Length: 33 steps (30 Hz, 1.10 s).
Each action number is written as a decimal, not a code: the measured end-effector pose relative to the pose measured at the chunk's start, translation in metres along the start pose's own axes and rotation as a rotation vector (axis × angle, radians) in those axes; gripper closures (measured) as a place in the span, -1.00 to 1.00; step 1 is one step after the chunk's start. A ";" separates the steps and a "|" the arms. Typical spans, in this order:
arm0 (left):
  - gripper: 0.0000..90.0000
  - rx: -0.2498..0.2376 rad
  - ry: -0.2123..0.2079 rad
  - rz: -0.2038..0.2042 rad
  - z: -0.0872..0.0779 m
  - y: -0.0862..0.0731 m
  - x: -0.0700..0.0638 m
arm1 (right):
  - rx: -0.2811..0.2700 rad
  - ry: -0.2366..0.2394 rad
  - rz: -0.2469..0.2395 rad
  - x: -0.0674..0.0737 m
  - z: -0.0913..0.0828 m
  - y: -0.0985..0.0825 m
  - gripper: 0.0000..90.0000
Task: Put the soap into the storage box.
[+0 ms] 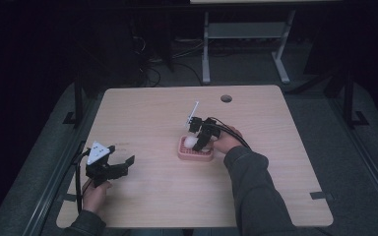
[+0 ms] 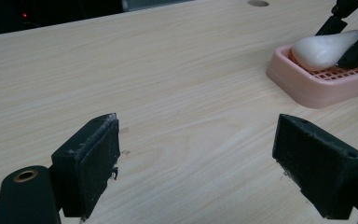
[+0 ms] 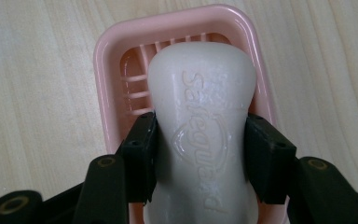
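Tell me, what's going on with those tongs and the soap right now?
Right tongs clamped on the white soap bar, over the pink soap dish. Left tongs open, empty, off to the side. Nothing in the way.

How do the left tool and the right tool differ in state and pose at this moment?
The left tool has its jaws spread wide with only bare table between them; the right tool is clamped on the white soap bar. The left tool sits near the table's front left edge, apart from the pink soap dish; the right tool is over that dish. Both are black, two-jawed and hand-held.
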<state>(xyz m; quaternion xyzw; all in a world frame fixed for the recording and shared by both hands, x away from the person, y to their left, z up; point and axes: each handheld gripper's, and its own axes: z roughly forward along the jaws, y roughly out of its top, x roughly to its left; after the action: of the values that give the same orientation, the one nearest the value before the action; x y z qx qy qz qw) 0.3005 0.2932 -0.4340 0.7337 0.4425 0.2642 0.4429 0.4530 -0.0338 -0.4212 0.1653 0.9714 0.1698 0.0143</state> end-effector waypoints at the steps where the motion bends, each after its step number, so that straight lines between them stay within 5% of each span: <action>1: -0.69 0.003 0.000 -0.004 0.000 0.000 0.000 | 0.001 -0.004 0.002 0.000 0.000 0.000 0.08; 17: -0.69 0.001 0.001 -0.001 -0.001 0.000 0.001 | 0.002 -0.019 -0.001 0.002 0.002 0.003 0.04; 33: -0.69 0.004 0.001 0.000 0.000 0.000 0.001 | -0.064 -0.007 0.027 0.002 -0.017 -0.003 -0.09</action>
<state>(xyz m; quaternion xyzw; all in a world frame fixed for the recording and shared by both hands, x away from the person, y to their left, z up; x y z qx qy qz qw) 0.3006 0.2941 -0.4339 0.7345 0.4431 0.2639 0.4411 0.4491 -0.0417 -0.4067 0.1787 0.9630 0.2005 0.0209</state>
